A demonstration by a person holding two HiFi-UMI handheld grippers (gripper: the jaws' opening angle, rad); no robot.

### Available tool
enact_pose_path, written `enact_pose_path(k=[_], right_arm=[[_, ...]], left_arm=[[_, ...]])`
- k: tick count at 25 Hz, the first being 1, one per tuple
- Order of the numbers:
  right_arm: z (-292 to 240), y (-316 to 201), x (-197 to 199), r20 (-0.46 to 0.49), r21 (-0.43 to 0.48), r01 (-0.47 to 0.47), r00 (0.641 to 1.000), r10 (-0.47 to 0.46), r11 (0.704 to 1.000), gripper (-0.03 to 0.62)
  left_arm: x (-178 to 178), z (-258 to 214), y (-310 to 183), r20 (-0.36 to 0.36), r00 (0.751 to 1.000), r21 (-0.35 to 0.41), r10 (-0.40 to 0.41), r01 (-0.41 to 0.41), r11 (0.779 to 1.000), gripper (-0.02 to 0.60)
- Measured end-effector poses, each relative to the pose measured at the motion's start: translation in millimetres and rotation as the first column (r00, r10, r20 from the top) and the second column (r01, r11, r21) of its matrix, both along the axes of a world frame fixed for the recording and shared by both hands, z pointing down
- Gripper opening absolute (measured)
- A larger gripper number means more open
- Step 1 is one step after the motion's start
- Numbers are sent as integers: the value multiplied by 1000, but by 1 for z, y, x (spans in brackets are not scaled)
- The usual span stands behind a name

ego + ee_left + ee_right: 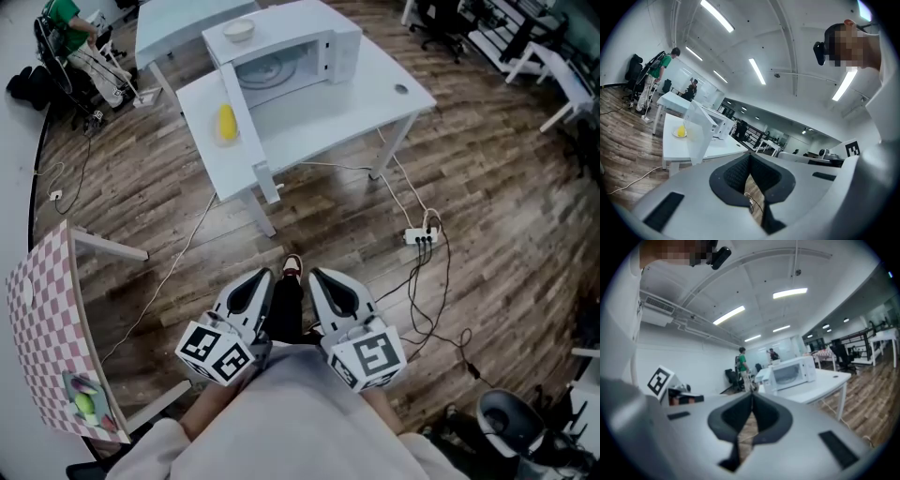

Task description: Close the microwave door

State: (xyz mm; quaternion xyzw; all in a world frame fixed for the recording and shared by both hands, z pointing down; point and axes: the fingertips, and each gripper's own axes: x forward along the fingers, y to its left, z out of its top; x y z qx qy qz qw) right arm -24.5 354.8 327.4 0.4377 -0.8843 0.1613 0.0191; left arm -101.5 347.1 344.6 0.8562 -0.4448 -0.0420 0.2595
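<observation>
The white microwave [286, 56] stands on a white table [375, 94] some way ahead of me, its door [246, 122] swung wide open over the table's front left. A yellow item on a plate [226, 122] lies left of the door, and a bowl [239, 30] rests on the oven's top. Both grippers are held close to my body, far from the table, and both are shut on nothing: left gripper [255, 281], right gripper [326, 279]. In the left gripper view the left gripper [750, 157] points toward the door [699, 131]. The right gripper [752, 397] faces the microwave [790, 372].
A power strip [419, 236] with cables lies on the wood floor right of the table. A checkered table [42, 328] stands at my left, and a second white table [178, 19] is behind the microwave. A person in green [66, 14] is at far left. A chair base [511, 422] is at lower right.
</observation>
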Motion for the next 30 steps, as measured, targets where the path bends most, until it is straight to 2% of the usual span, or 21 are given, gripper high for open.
enact_pose_path(k=[5, 16, 22, 30], right_arm=[[2, -30, -1, -11, -9, 19, 1000, -19, 1000, 23], [1, -103, -24, -20, -23, 75, 997, -76, 997, 23], [-1, -139, -36, -32, -27, 86, 996, -87, 996, 23], [-4, -189, -61, -44, -18, 99, 994, -100, 995, 23]], left_arm=[[-3, 1, -30, -1, 1000, -4, -19, 19, 1000, 15], [-13, -4, -101, -2, 1000, -13, -3, 3, 1000, 15], [-22, -11, -138, 10, 1000, 14, 10, -10, 1000, 17], [-50, -14, -182, 23, 1000, 30, 20, -20, 999, 17]])
